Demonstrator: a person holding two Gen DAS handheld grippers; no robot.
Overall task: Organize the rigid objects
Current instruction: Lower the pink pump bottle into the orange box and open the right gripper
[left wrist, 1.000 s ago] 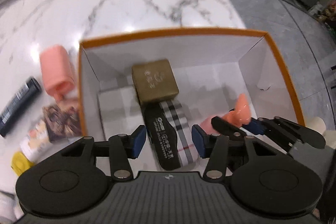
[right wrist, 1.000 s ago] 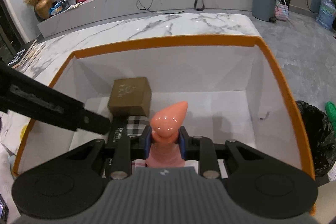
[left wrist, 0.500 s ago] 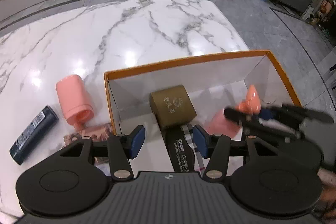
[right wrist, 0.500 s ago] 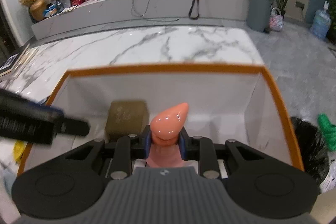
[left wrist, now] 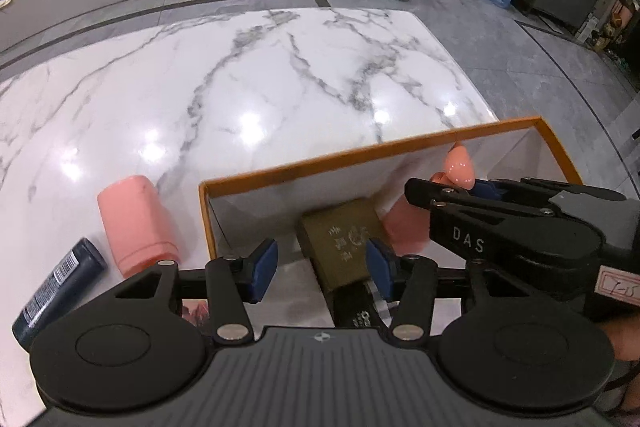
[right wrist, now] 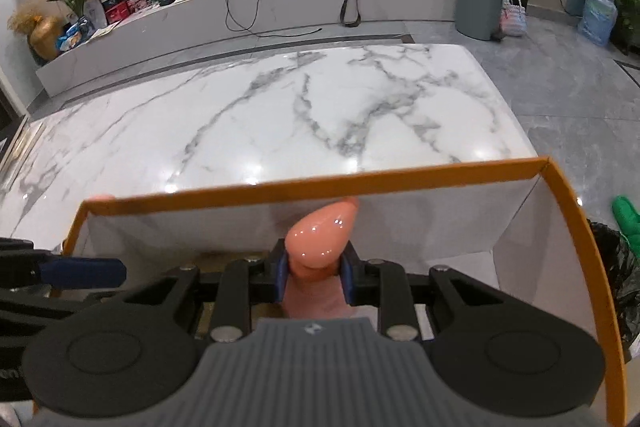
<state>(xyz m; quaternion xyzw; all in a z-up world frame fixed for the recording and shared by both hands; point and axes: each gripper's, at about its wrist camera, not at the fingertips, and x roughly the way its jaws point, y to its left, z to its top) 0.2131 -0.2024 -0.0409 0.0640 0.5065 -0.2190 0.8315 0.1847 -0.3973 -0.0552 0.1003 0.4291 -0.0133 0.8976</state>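
- A glossy peach-pink bottle with a teardrop cap [right wrist: 322, 239] is clamped at its neck between the pads of the right gripper [right wrist: 314, 277], which is pressed tight on it.
- A second ago the bottle hung low inside the white box with orange rim [right wrist: 304, 187], with the box floor in plain sight. Now its cap stands close against the far wall, just under the rim, and much more of the marble table [right wrist: 280, 115] shows beyond (both cameras seem to have tilted up and drawn back).
- My reading: the bottle is still being carried, not yet set down, so this item remains unplaced.
- The left gripper [left wrist: 322, 267] holds nothing. Its blue pads stand apart, and they have just eased slightly closer with nothing between them. It hovers over the near left part of the box, above an olive-green box with pale printing [left wrist: 342, 243] that lies on the floor inside.
- A black item with white print [left wrist: 360, 311] lies just nearer than the olive box, mostly hidden.
- Outside the box, to its left on the table, wait a pink cylindrical container [left wrist: 136, 223] on its side and a dark blue tube [left wrist: 58, 287].
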